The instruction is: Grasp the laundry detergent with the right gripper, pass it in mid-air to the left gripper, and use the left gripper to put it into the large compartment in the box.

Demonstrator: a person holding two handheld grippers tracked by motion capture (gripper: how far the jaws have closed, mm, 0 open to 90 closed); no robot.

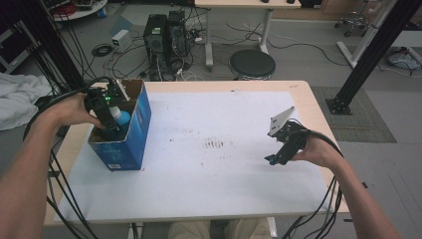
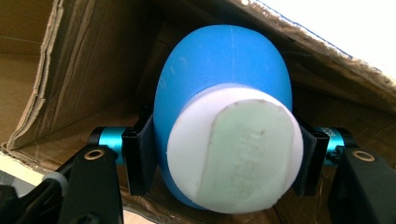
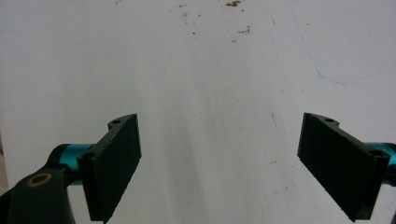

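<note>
**Blue bottle pinched inside the cardboard box**

Blue bottle [image 2: 224, 79] with a white cap [image 2: 233, 149]: clamped between the jaws of the left gripper [image 2: 224, 161], pads pressing its sides just behind the cap. In the left gripper view the cap end faces the camera, a pale green patch with raised lettering on its face; letters too blurred to read. Brown cardboard walls stand close behind and beside the bottle.

From the high view, the bottle [image 1: 121, 117] sits inside the open top of a blue box [image 1: 134, 132], the left gripper [image 1: 112, 130] reaching down into it. Whether the bottle touches the box floor cannot be told.

The box stands at the left edge of the desk [image 1: 298, 89], on a white sheet [image 1: 199, 169] marked with small dark specks near the middle.

Right gripper [image 1: 273, 159]: well apart from the box, at the right side of the sheet, hovering above it. Its jaws are spread wide in the right gripper view, nothing between them [image 3: 219, 163].
</note>
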